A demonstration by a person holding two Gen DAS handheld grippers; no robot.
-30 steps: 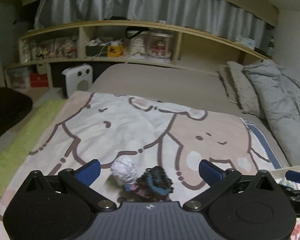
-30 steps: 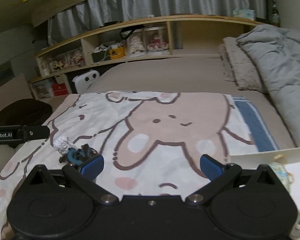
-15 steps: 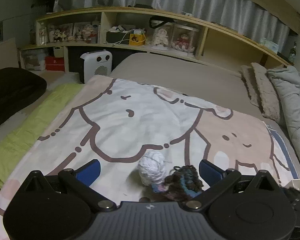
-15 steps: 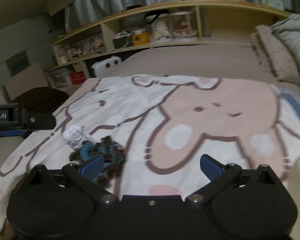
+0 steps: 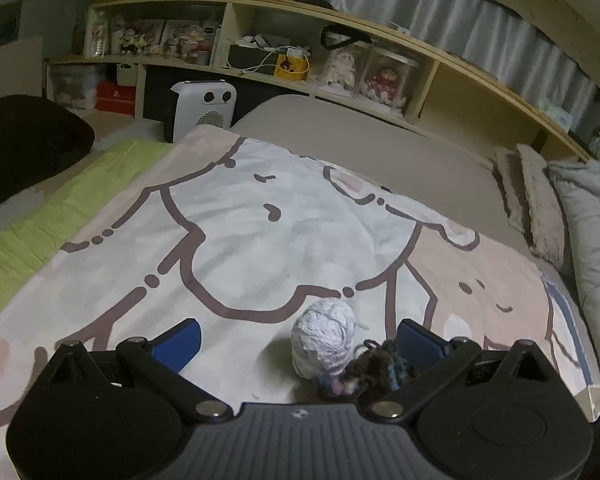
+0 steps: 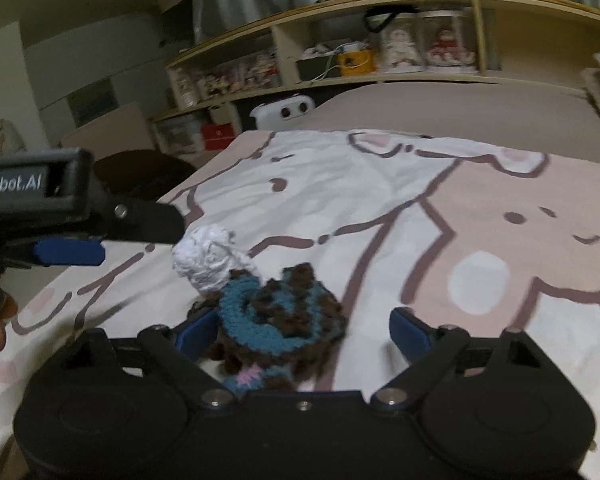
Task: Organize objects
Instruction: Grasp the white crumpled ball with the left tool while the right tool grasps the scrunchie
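A white yarn ball (image 5: 327,338) lies on the cartoon blanket (image 5: 260,240), touching a brown and blue crocheted piece (image 5: 374,372). My left gripper (image 5: 298,344) is open, with the yarn ball between its fingers and the crocheted piece by its right finger. In the right wrist view the crocheted piece (image 6: 278,320) lies between the open fingers of my right gripper (image 6: 300,330), with the yarn ball (image 6: 206,258) just beyond it. The left gripper (image 6: 66,250) shows there at the left edge, close to the yarn ball.
A wooden shelf (image 5: 340,64) with dolls and boxes runs behind the bed. A white heater (image 5: 202,110) stands at the bed's far left corner. Grey pillows (image 5: 588,220) lie on the right. A green cover (image 5: 40,220) and a dark cushion (image 5: 24,148) are on the left.
Both grippers have moved in toward the yarn ball and crocheted piece. The right gripper swung left, so the crocheted piece now lies between its fingers. The left gripper turned left.
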